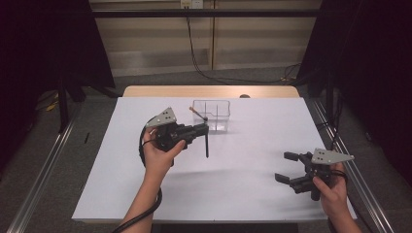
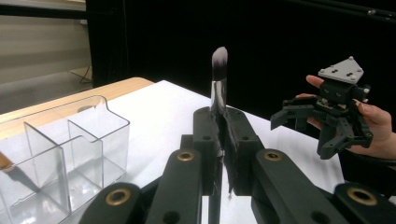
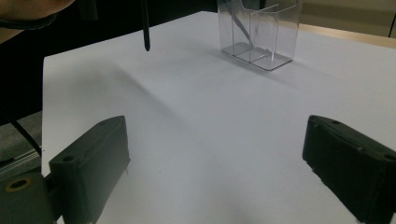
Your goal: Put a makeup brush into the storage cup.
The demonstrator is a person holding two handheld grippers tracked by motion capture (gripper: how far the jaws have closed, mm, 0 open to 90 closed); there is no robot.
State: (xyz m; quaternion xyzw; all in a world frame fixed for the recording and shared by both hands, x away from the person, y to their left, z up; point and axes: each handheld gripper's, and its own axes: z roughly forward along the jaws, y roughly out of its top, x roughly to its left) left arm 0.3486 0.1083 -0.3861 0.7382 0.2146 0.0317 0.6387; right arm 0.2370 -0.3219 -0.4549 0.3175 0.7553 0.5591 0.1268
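Brush clamped in the left gripper (image 1: 200, 130), near the clear organizer (image 1: 212, 115).
High view: the makeup brush (image 1: 207, 144) is held above mid-table, handle hanging nearward; the right gripper (image 1: 291, 167) is spread, holding nothing. Left gripper view: the light, stiff, slippery brush (image 2: 218, 77) is best gripped mid-handle (bristles are soft). Right gripper view: the handle tip (image 3: 146, 28) is seen far left.

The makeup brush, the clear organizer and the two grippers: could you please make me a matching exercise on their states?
1. makeup brush
2. clear organizer
3. left gripper
4. right gripper

A. jaws wide open, nothing between them
B. stands on the white table, one item inside
C. clamped upright, bristles on top
D. shut on a handle

Pairs: 1-C, 2-B, 3-D, 4-A
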